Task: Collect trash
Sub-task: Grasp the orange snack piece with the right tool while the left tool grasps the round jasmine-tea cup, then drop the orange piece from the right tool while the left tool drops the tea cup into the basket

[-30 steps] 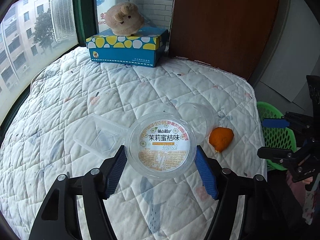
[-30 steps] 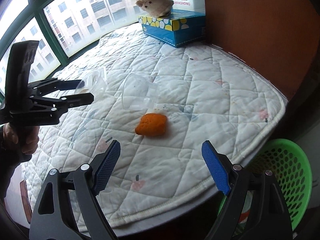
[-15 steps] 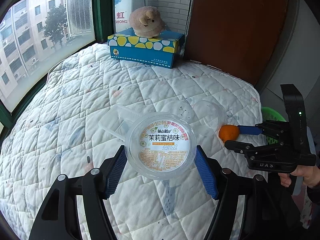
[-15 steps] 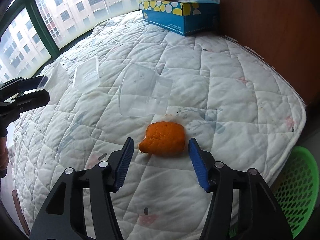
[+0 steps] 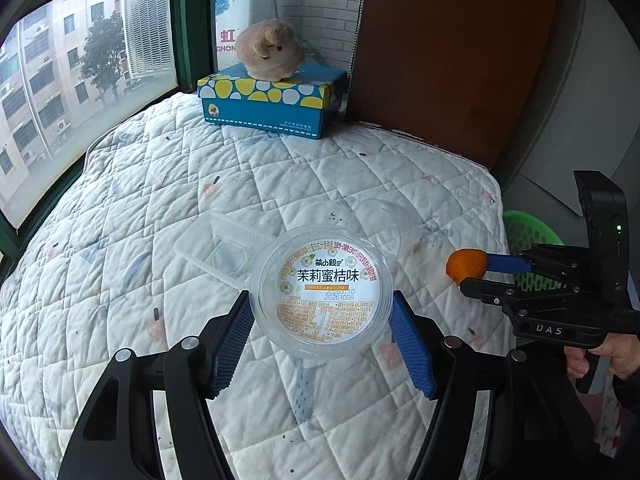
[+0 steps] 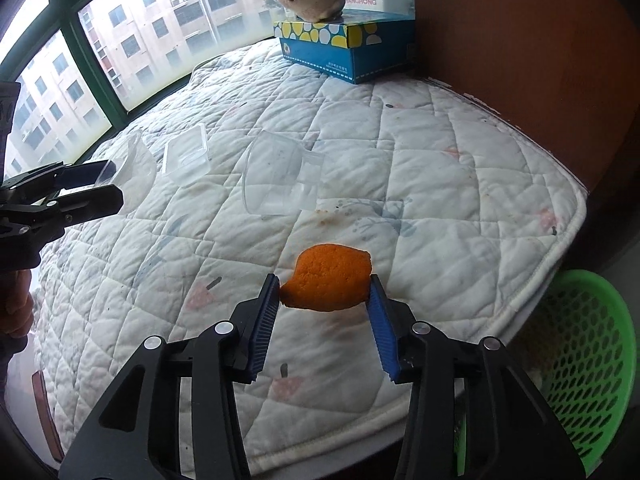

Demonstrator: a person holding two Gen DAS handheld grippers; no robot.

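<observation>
My left gripper is shut on a clear round plastic cup with a printed label lid, held above the quilted pad. My right gripper is shut on an orange peel, lifted just above the pad; the peel also shows in the left wrist view. A clear rectangular tray and a clear cup on its side lie on the pad. The green trash basket stands on the floor beyond the pad's right edge.
A blue tissue box with a plush toy on it sits at the far edge by the window. A brown board stands behind the pad. The white quilted pad ends close to the basket.
My right gripper moved in over the orange peel, closed on it and lifted it. My left gripper kept its hold on the labelled cup and shifted slightly.
</observation>
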